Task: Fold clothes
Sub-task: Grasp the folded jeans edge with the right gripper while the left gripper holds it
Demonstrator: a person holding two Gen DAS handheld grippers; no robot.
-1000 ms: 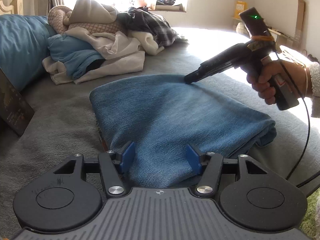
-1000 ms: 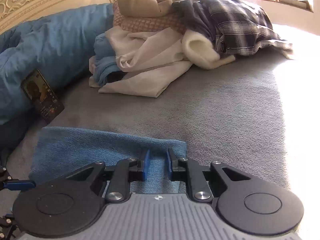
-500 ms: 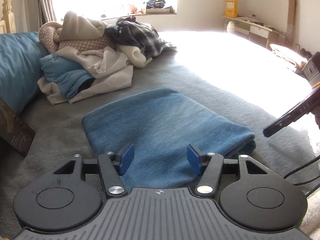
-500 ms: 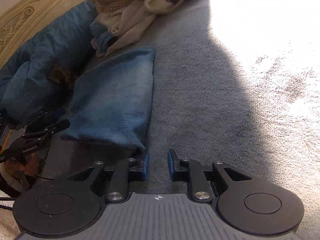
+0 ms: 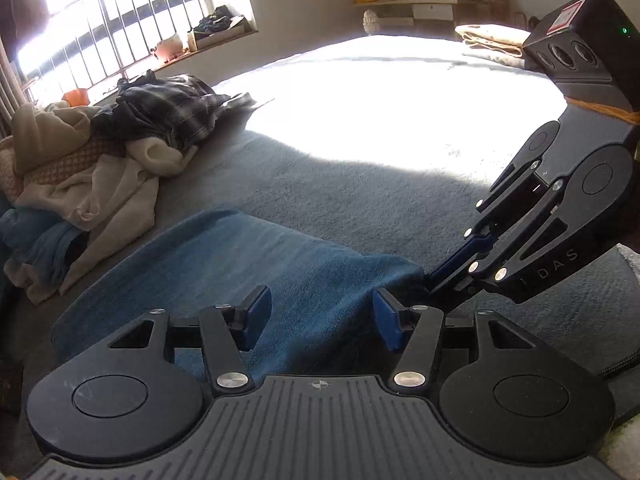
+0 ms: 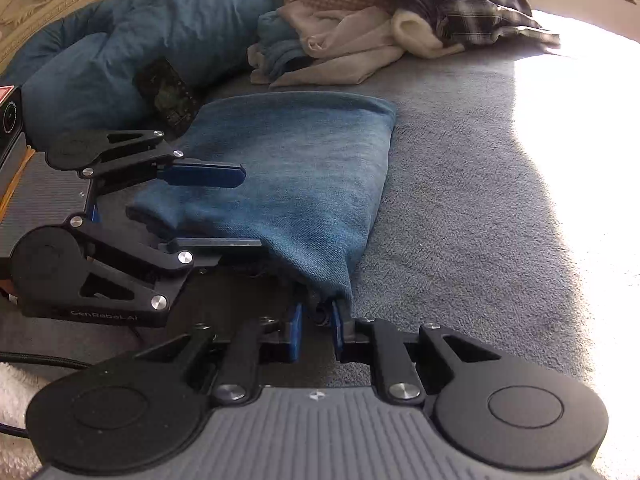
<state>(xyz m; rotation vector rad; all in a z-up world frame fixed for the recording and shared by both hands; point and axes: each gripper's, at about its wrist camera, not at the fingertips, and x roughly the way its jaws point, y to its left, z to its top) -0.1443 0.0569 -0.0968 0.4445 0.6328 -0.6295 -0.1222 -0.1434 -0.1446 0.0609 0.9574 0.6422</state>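
Observation:
A folded blue denim garment [image 5: 280, 264] [image 6: 304, 160] lies on the grey bed cover [image 5: 360, 200]. My left gripper [image 5: 320, 318] is open with its jaws closing a little. They straddle the garment's near edge, and cloth lies between the blue pads without being pressed. In the right wrist view the left gripper [image 6: 248, 208] has one finger above the cloth and one under its edge. My right gripper [image 6: 316, 332] is closing, with its pads pinching the garment's near right corner. In the left wrist view the right gripper [image 5: 434, 280] has its fingers together at that corner.
A pile of unfolded clothes [image 5: 120, 152] [image 6: 380, 12] lies at the far side, next to a blue duvet [image 6: 120, 48]. A dark flat device [image 6: 168, 96] leans against the duvet. A bright sun patch [image 5: 380, 92] covers the far bed. A black cable [image 6: 40, 358] runs at the near left.
The right gripper came from the far edge of the garment, swung round to its near corner and closed on it. The left gripper shifted sideways along the near edge and rolled.

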